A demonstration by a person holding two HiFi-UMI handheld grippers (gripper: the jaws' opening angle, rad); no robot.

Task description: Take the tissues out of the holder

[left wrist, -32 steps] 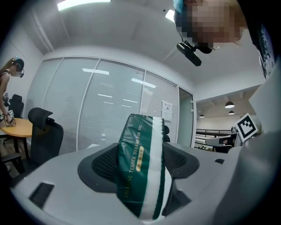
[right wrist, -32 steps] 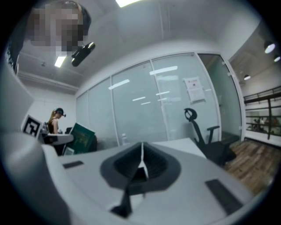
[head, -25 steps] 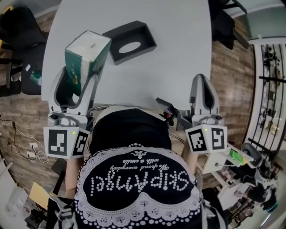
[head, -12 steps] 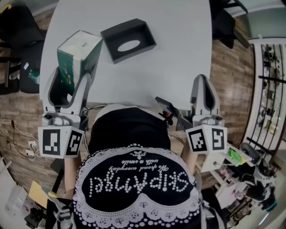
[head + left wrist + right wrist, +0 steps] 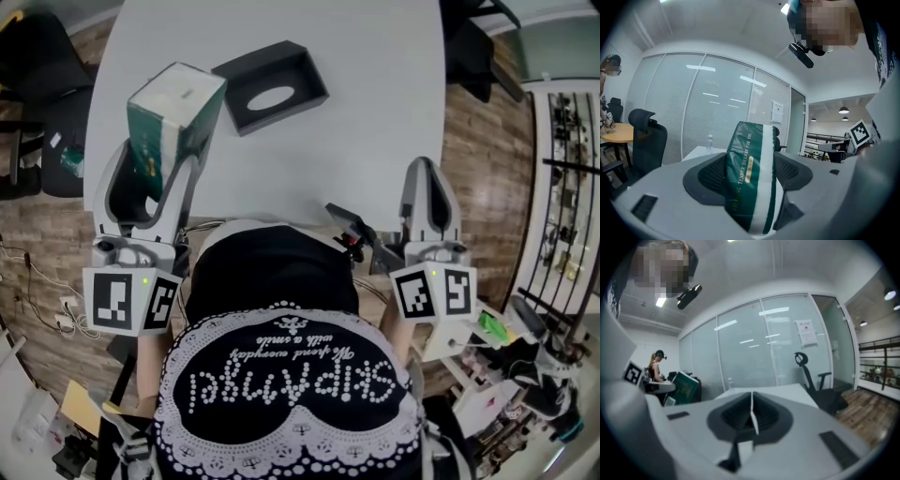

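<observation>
Left gripper jaws clamped on tissue pack; right gripper jaws closed, empty; holder on table.

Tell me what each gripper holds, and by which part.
Left gripper: the green tissue pack, jaws clamped on opposite sides of its lower end. Right gripper: nothing, jaws shut together.

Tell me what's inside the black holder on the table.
Nothing: the holder is empty, with white table showing through its oval slot. The green tissue pack is clamped in the left claw. Nothing covers its inside.
</observation>
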